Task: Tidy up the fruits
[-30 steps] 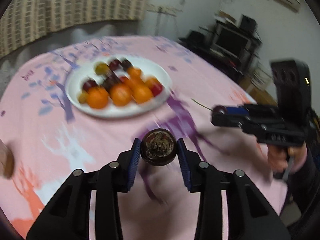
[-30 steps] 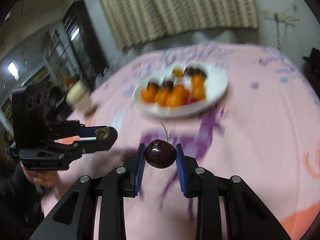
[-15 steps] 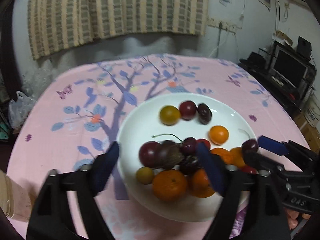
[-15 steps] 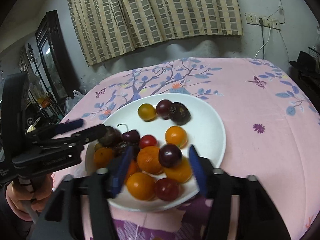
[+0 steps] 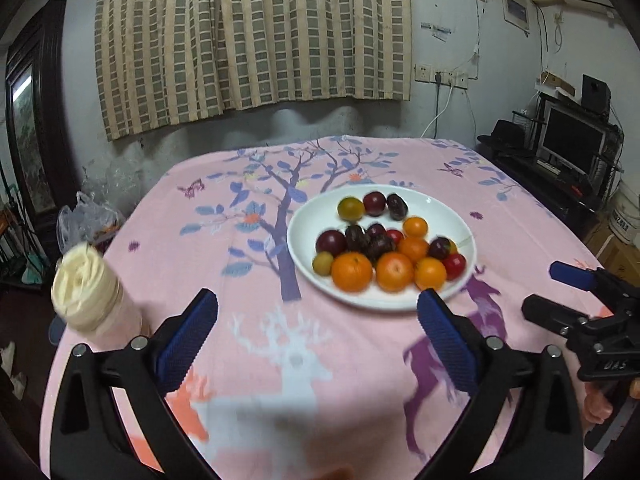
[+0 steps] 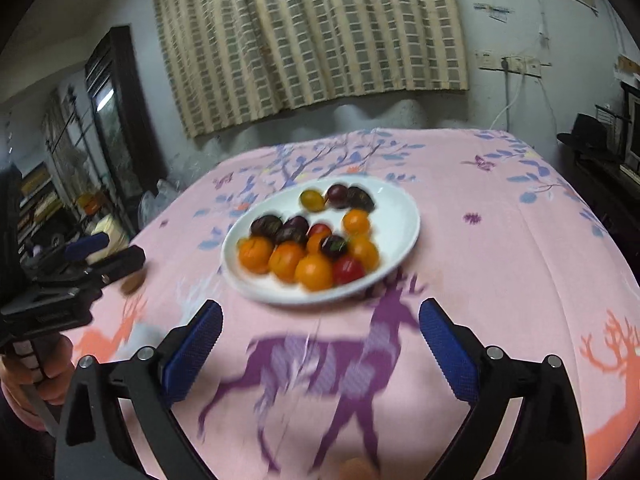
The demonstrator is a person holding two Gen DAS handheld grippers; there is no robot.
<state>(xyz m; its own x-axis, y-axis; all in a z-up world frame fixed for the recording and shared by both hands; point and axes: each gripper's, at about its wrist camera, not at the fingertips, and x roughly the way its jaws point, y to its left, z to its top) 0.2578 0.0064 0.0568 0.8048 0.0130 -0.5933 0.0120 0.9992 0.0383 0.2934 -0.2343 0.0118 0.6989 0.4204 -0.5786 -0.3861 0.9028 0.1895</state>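
Both my grippers hang over the near part of the tabletop (image 5: 360,360), with the plate (image 5: 304,248) ahead of them. My left gripper (image 5: 316,332) has just been opening its jaws and they now stand as wide as they go, with nothing between them but pink cloth. My right gripper (image 6: 320,340) has done the same: jaws spread wide, empty, the purple deer print showing through the gap.

The fruits (image 5: 390,244) lie heaped on the plate, ahead of the left jaws and a little to their right; in the right view the plate (image 6: 404,216) sits straight ahead and slightly left. So the pile lies between the two grippers' lines, and neither looks clearly nearer. The plate is a shallow, glossy white oval whose long axis runs roughly across my view.

The fruit is small and round: smooth oranges (image 5: 351,272) along the near rim, dark glossy plums or cherries behind them, one yellow-green fruit (image 5: 350,208) at the far side, a red one (image 6: 347,270) near the right. All look slick and liable to roll. The cloth is soft and printed. A jar (image 5: 86,300) with a creamy crumpled top stands left of the left jaws.
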